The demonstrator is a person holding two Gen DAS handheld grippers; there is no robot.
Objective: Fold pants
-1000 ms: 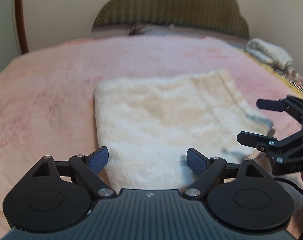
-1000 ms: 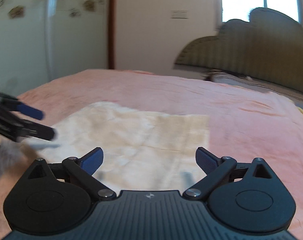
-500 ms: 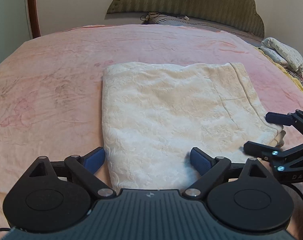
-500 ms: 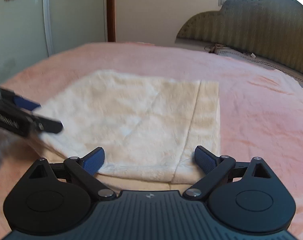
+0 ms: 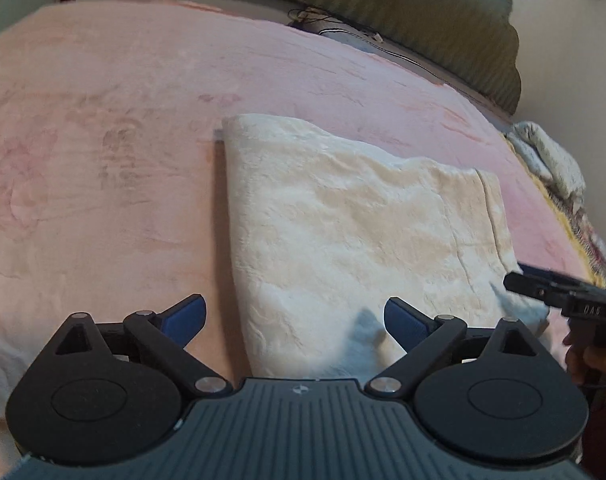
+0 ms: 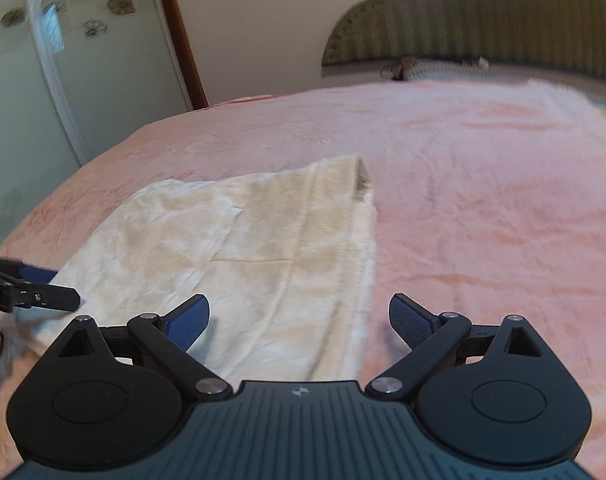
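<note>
folded cream pants (image 5: 355, 232) on pink bedspread (image 5: 103, 168), hand-held grippers spread

Light: soft daylight, evenly spread over the pink blanket (image 5: 103, 160).
Blur: motion smear toward the headboard (image 6: 483, 20).
Edges: fisheye-bent, corners darkened.

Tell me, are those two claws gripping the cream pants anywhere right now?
No. The left gripper and right gripper are both open over the near edge of the folded pants, with no cloth pinched.
</note>
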